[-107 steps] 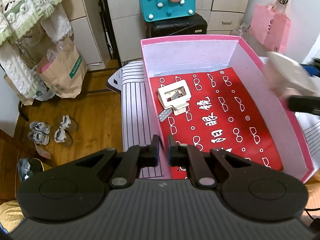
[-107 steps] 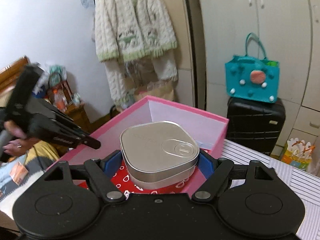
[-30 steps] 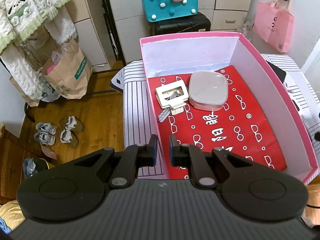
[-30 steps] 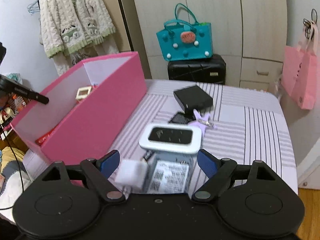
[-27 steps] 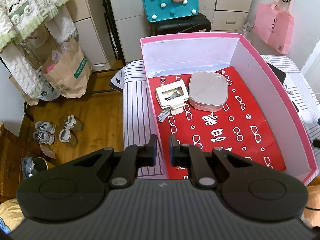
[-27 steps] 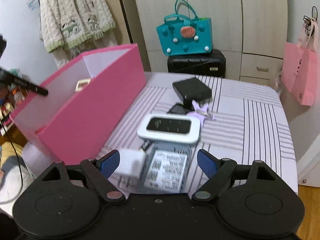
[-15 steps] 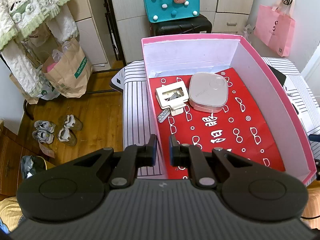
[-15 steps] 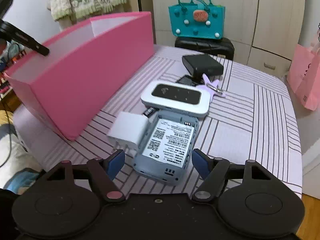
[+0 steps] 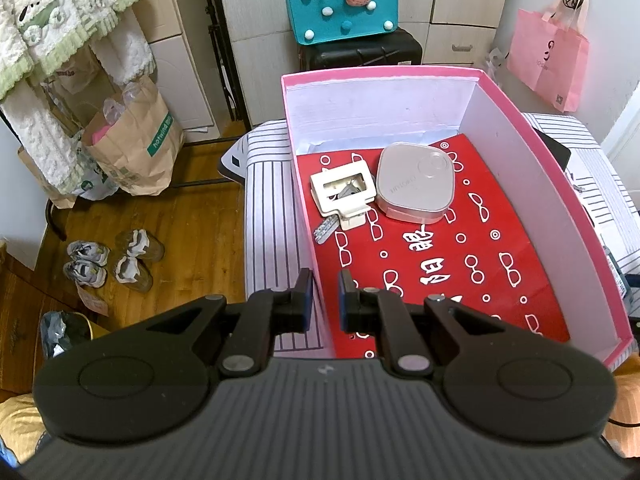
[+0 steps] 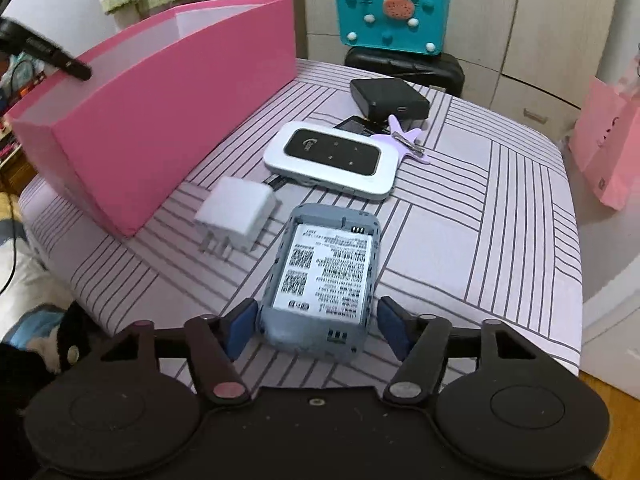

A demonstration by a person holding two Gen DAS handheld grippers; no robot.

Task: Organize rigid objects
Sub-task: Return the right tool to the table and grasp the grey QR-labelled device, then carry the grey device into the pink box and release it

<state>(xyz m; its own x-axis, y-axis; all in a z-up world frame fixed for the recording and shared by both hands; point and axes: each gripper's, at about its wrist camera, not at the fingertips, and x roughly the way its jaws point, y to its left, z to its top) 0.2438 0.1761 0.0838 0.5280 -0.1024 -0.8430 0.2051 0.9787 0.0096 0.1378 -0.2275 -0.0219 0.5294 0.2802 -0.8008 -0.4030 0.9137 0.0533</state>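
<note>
Looking through the left wrist view first: the left gripper (image 9: 322,294) hangs over the near left corner of the pink box (image 9: 556,184), its jaws drawn to a narrow gap with nothing between them. The box sits on the striped tabletop (image 9: 268,200), its left wall set in from the tabletop's left edge, leaving a bare striped strip alongside. Inside, on the red patterned liner (image 9: 440,264), two items lie toward the far left corner: one cream frame with a key (image 9: 344,194) and one silver square tin (image 9: 416,186), touching or very nearly so. The near and right parts of the liner are open.

Turning to the right wrist view: the right gripper (image 10: 316,330) has its jaws wide, and they have just been closing. One grey router without its back cover (image 10: 324,276) lies with its near end between the blue pads (image 10: 240,330); a gap shows on each side, so the pads do not yet press on it. One white plug adapter (image 10: 236,214) lies just to its left, near the box's pink outer wall. Beyond sit one white pocket router (image 10: 334,160), one lilac star-shaped clip (image 10: 404,140) and one black box (image 10: 390,98), with a flat dark item partly hidden under them. The right half of the tabletop is open up to its right edge.
</note>
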